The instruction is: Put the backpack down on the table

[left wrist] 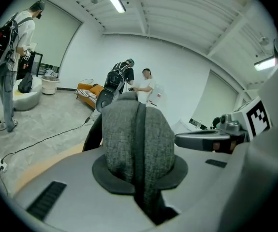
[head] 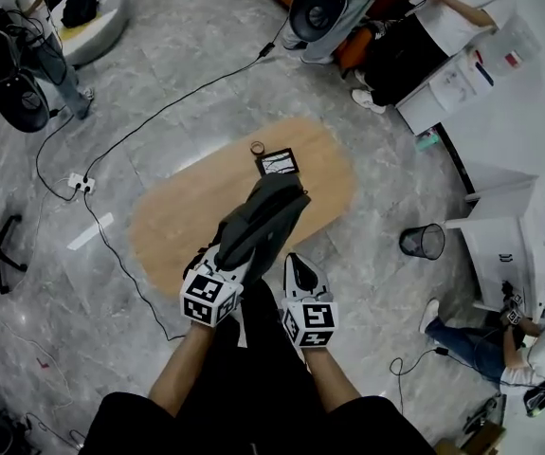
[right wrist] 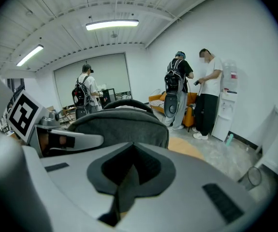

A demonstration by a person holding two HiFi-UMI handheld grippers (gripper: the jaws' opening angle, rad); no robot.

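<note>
The left gripper is nearly closed, and its jaws press on a grey padded shoulder strap that stands up between them. The right gripper is closed too, with a thin webbing strap pinched in the notch of its jaws. Both straps belong to the backpack. In the head view the backpack hangs at the centre of the frame, over the near edge of the oval wooden table. I cannot tell if its bottom touches the wood.

I judge that the step in hand is carrying the bag over the table. The next move calls for lowering both grippers together until the bag rests on the bare wood. It should land short of the black-framed card and the small ring above centre. Only then should the jaws open.
</note>
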